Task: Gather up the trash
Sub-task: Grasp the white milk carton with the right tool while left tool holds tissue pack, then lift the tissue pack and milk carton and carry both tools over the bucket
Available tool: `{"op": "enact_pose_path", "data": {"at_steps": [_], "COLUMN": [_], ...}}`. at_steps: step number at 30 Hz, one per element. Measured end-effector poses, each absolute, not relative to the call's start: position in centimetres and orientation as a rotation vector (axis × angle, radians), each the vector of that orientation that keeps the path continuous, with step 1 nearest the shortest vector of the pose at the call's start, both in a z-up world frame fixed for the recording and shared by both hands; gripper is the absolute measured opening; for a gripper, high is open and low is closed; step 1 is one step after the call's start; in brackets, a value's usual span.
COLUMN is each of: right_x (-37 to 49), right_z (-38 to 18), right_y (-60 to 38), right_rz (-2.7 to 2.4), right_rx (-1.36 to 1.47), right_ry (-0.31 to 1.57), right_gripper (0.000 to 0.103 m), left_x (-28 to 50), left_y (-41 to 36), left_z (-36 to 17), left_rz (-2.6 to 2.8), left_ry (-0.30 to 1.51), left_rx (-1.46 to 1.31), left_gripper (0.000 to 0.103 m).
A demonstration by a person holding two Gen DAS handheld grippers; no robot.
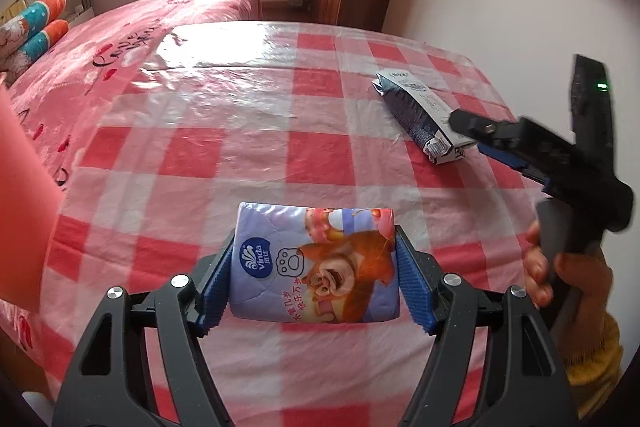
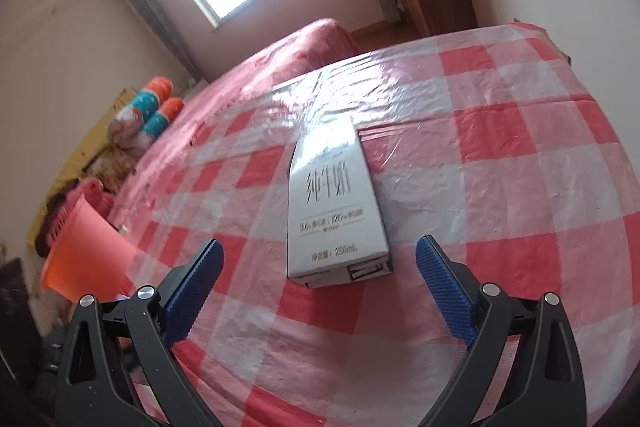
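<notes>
Now left tongs [image 1: 314,267] clamp tissue pack [image 1: 316,263]; right tongs [image 2: 320,281] open, straddling milk carton [image 2: 334,211] end.

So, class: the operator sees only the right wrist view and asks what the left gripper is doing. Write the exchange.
Operator: Is the left gripper empty?
Observer: No, the left gripper is shut on a tissue pack.
Operator: What's printed on it?
Observer: A cartoon bear.
Operator: Anything odd about my milk carton?
Observer: Its side is dark blue, hidden from you.
</notes>
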State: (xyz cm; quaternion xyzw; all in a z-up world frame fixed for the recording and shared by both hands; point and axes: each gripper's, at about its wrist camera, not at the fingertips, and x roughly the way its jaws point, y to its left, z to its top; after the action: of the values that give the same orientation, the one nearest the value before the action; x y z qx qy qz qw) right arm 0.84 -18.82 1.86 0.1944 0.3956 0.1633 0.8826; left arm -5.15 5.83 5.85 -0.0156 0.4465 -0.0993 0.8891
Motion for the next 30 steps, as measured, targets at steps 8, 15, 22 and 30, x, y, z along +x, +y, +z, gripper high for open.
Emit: {"op": "enact_pose_path", "data": {"at_steps": [8, 15, 22, 30], "right_x": [2.5, 4.7, 5.6, 5.2], "right_z": [3.2, 2.3, 0.9, 1.0], "right_y": [-16.9, -15.0, -13.6, -13.0], "right_rz": [0.266, 0.216, 0.172, 0.150], "right_rx": [0.216, 0.052, -0.051, -0.046], "right_ry": [0.845, 0.870, 0.906, 0.908], "right_gripper": [0.096, 0.083, 0.060, 0.056], "left_x": [-7.8, -8.4, -8.3, -7.9], "left_y": [10.8, 13.4, 14.5, 15.4], "left_z": [6.0, 6.1, 5.6, 5.5], "left_rz": [-0.171, -0.128, -0.131, -0.119], "left_ry": [0.904, 0.877, 0.877, 0.860], "left_rx": [-0.048, -0.012, 0.003, 0.014], "left_gripper": [0.072, 0.072, 0.073, 0.073]}}
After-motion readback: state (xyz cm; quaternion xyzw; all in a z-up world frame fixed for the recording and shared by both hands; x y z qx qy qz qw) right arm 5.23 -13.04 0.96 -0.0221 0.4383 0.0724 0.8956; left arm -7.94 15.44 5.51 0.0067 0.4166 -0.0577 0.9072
